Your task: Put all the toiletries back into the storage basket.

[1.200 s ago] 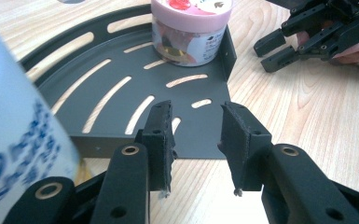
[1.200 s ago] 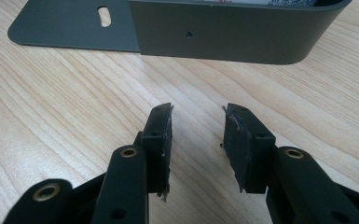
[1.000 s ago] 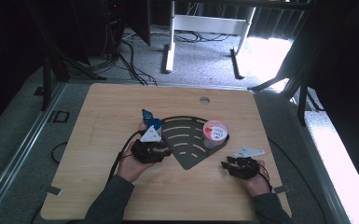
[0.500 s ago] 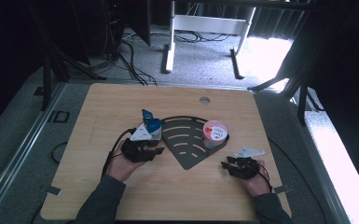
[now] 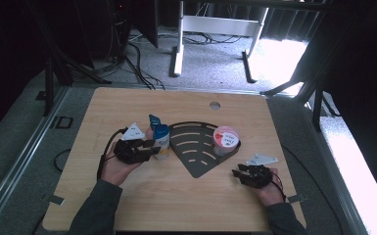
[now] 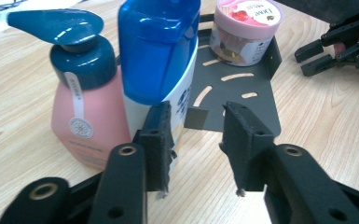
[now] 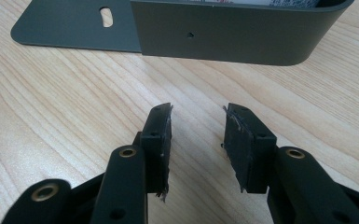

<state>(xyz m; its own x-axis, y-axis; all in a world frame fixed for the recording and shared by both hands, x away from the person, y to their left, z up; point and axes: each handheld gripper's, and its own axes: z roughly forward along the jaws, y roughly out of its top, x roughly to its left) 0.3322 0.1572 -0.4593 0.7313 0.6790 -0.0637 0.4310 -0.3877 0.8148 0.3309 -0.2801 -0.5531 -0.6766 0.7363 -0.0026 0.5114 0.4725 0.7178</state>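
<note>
A white bottle with a blue cap [image 6: 158, 51] [image 5: 161, 139] and a pink pump bottle with a teal head [image 6: 84, 116] [image 5: 153, 120] stand side by side at the left edge of a dark fan-shaped tray [image 5: 198, 149] [image 6: 242, 93]. A pink-lidded jar [image 5: 225, 138] [image 6: 247, 28] sits in the tray's right corner. My left gripper [image 5: 150, 147] [image 6: 196, 116] is open, its left jaw close to the white bottle, with nothing between the jaws. My right gripper [image 5: 241, 172] [image 7: 198, 116] is open over bare wood, facing the tray's wall [image 7: 233, 32].
The wooden table [image 5: 127, 196] has a round cable hole [image 5: 215, 105] near its far edge. Cables trail from both grippers toward the near edge. In the left gripper view, the right gripper [image 6: 340, 46] shows beyond the tray. Desk legs and floor cables lie beyond the table.
My left gripper has drawn back to the left, away from the tray, and the blue-capped bottle now shows in front of it. The right gripper has stayed put.
</note>
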